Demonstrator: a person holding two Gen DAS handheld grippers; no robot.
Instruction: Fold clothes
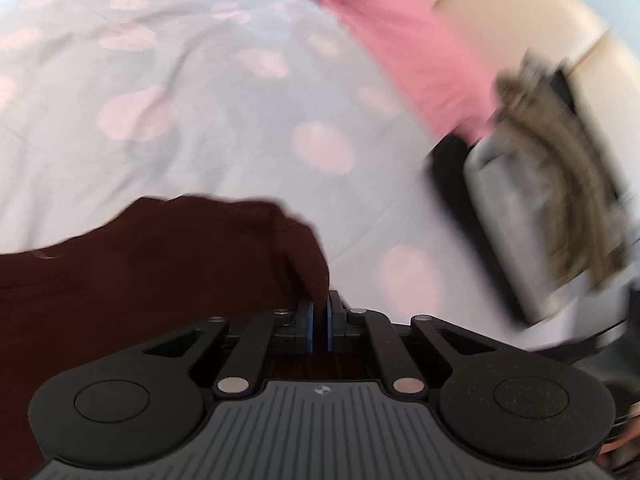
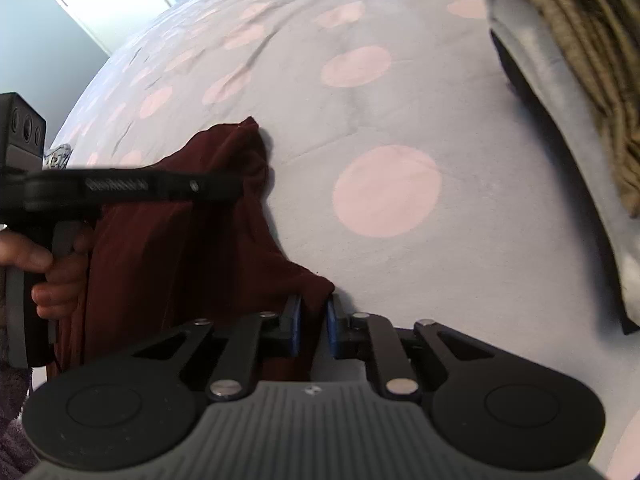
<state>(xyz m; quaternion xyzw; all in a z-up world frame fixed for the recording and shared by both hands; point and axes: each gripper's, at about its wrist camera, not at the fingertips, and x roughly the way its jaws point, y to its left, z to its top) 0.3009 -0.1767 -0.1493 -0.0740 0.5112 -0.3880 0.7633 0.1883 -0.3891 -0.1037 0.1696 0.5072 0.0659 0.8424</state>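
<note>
A dark maroon garment (image 1: pixel 140 280) lies bunched on the bed at the lower left of the left wrist view. My left gripper (image 1: pixel 320 316) is shut on a corner of it, and cloth shows between the blue pads. In the right wrist view the same maroon garment (image 2: pixel 180 240) spreads to the left. My right gripper (image 2: pixel 313 320) is shut on another corner, with a fold pinched between its pads. The left gripper (image 2: pixel 234 186), held by a hand (image 2: pixel 48 276), shows from the side over the garment's far edge.
The bed sheet (image 2: pixel 400 100) is pale grey with pink dots. A stack of folded clothes (image 2: pixel 580 80), olive knit over pale grey, lies at the right (image 1: pixel 560 200). A pink garment (image 1: pixel 400 40) lies by the cream headboard (image 1: pixel 520 12). A door (image 2: pixel 120 0) stands at the far left.
</note>
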